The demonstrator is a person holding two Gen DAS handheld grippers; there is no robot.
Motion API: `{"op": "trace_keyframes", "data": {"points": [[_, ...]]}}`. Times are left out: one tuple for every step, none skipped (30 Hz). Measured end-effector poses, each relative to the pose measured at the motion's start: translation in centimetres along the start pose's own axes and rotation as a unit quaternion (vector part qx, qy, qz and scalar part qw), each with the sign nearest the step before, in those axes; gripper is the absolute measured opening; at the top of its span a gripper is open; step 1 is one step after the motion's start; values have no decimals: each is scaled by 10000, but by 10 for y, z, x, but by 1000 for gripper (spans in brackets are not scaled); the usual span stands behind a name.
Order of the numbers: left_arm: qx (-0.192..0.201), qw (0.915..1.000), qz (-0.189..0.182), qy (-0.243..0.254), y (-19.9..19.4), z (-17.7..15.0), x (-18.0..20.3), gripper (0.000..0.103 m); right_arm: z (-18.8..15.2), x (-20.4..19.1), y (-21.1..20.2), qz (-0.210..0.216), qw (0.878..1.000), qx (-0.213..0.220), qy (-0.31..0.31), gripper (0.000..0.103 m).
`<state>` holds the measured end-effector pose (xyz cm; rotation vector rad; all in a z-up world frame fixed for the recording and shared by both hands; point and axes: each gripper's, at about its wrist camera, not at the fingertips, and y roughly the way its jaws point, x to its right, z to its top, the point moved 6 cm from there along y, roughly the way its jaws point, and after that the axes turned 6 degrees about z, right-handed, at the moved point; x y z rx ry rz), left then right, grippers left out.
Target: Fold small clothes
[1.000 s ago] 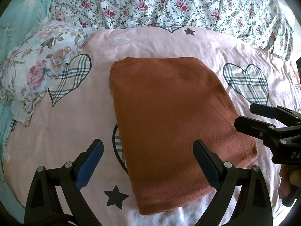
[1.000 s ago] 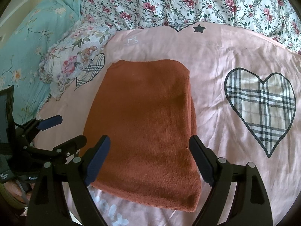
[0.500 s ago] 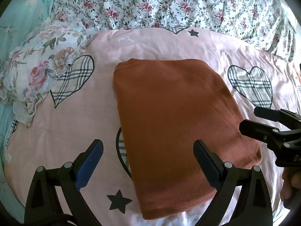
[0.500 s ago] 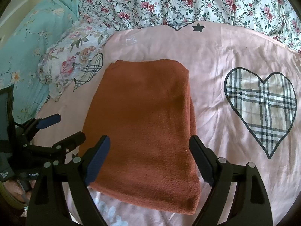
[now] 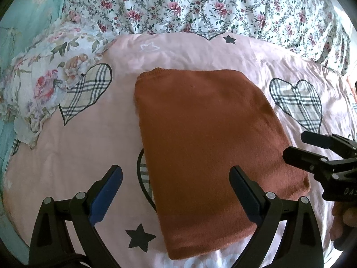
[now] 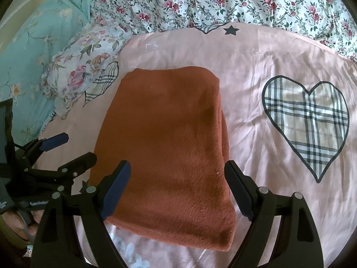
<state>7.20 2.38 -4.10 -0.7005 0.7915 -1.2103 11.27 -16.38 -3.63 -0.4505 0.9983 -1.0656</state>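
A rust-brown knitted garment (image 5: 207,143) lies folded into a neat rectangle on the pink sheet (image 5: 73,151); it also shows in the right wrist view (image 6: 169,147). My left gripper (image 5: 176,178) is open and empty, held above the garment's near left edge. My right gripper (image 6: 178,174) is open and empty, held above the garment's near end. Each gripper shows in the other's view: the right one (image 5: 296,146) at the garment's right side, the left one (image 6: 75,148) at its left side. Neither touches the cloth.
The pink sheet has plaid hearts (image 6: 308,122) and black stars (image 5: 139,237). A floral pillow (image 5: 49,78) lies at the left, a floral quilt (image 5: 223,6) across the back, and teal bedding (image 6: 33,51) at the far left.
Both grippers have drawn back and up slightly from the garment, so it sits a little lower in both views. The garment has not moved. Both grippers stay open.
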Motion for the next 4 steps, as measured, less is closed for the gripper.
{"op": "trace_keyframes", "data": {"points": [[-1, 10000, -6, -20, 0, -1, -1, 97, -1, 0, 0, 0, 10000, 4, 11, 86], [-1, 10000, -24, -33, -1, -2, -2, 97, -2, -1, 0, -1, 10000, 11, 16, 86], [-8, 10000, -60, -42, -1, -3, -3, 97, -2, -1, 0, -5, 10000, 7, 10, 86], [-40, 9999, -81, -54, -1, -4, -4, 97, -2, 0, 0, -8, 10000, 3, 12, 86]]}}
